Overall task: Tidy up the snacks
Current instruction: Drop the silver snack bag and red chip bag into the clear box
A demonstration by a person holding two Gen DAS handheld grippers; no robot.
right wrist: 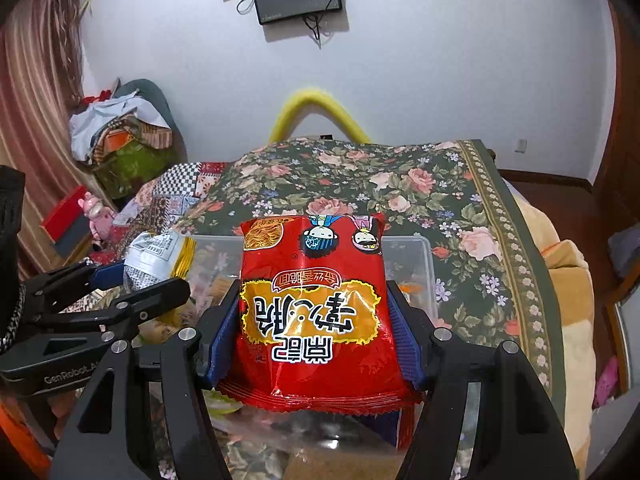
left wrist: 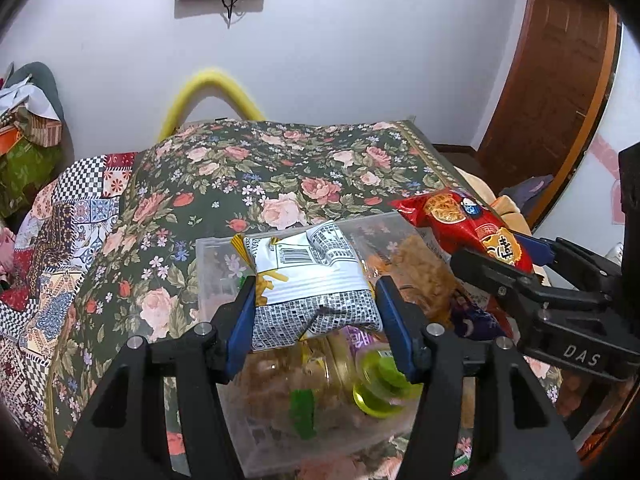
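Note:
My left gripper [left wrist: 316,304] is shut on a white and yellow snack bag [left wrist: 308,276], its blue pads pinching the bag's sides above a clear plastic bin [left wrist: 208,276]. The bin holds a jar with a green lid [left wrist: 380,384] and several other snacks. My right gripper [right wrist: 312,320] is shut on a red noodle snack bag [right wrist: 314,304], held upside down over the same bin [right wrist: 420,256]. In the left wrist view the right gripper [left wrist: 512,256] appears at the right with the red bag [left wrist: 460,224]. In the right wrist view the left gripper [right wrist: 132,284] shows at the left with the white bag [right wrist: 156,256].
The bin rests on a bed with a dark floral cover [left wrist: 280,184]. A patchwork quilt [left wrist: 60,240] lies left of it, and a yellow tube [left wrist: 212,84] arches behind. A wooden door [left wrist: 560,80] stands at the right. A pile of clothes [right wrist: 120,136] sits at the far left.

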